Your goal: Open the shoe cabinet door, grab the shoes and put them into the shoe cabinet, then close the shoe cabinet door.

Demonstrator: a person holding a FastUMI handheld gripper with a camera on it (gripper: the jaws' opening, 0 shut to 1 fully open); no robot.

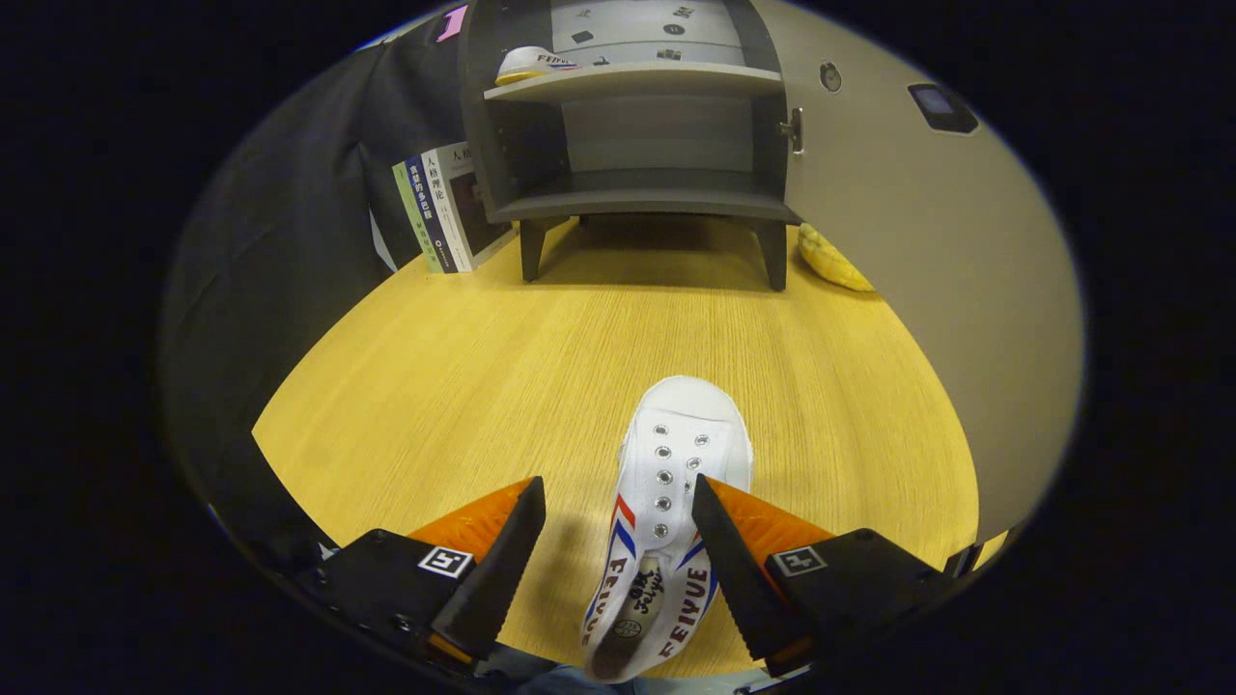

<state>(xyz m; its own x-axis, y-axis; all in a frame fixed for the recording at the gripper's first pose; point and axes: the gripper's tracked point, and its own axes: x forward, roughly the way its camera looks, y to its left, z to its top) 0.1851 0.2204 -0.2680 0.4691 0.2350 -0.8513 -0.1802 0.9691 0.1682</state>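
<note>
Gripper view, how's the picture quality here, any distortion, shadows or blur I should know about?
Gripper view: fisheye bends the table edge into a curve; soft shadow lies under the open cabinet; the shoe between the open gripper fingers is sharp, while the second shoe on the upper shelf looks small and softer.

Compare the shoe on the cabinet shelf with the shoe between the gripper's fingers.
The shoe on the shelf already sits on the upper shelf of the open cabinet, with just one end showing; the shoe on the table lies full length on the wood, toe toward the cabinet, between the fingers of the open gripper. Both are white with red and blue markings.
</note>
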